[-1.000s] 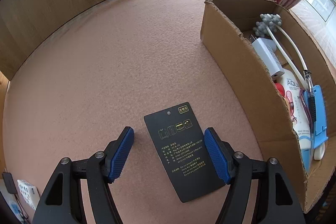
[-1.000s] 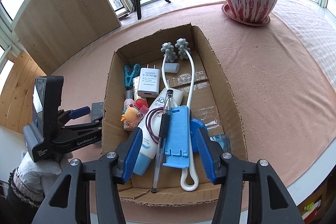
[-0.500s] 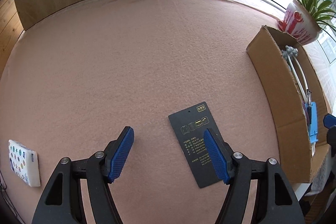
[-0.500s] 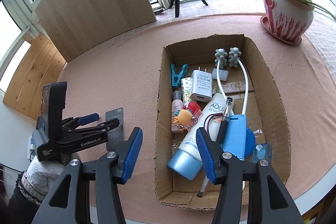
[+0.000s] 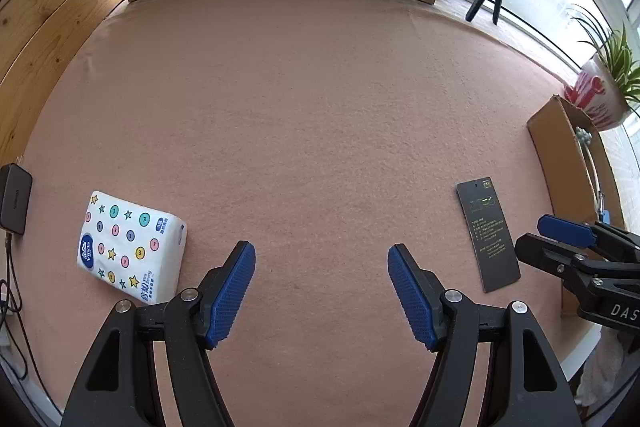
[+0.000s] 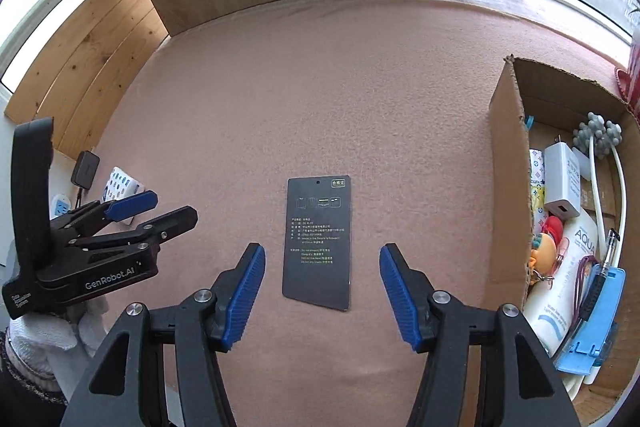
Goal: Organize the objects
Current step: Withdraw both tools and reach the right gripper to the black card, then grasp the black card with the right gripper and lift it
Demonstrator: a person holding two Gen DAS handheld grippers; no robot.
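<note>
Pink felt covers the table (image 6: 320, 99), and a black card (image 6: 318, 241) with small printed text lies flat on it. This card is the landmark here. The right tongs (image 6: 322, 293) hang above the near end of the card; their blue pads are opening, one on each side of the card, and they do not touch it. Nothing is gripped between them.

To the right of the card stands an open cardboard box (image 6: 506, 187). Inside it I see a white charger (image 6: 562, 185), a white tube (image 6: 560, 279), a blue stand (image 6: 596, 323), a pen (image 6: 598, 277) and a small doll figure (image 6: 542, 253).

To the left of the card are the left tongs (image 5: 321, 293), held by a white-gloved hand (image 6: 44, 335). Their pads stand wide apart over bare felt, with nothing between them. Further left of the card, near the table edge, lies a pack of tissues (image 5: 130, 247) with stars and dots, and beyond it a small black adapter (image 5: 14, 199).
</note>
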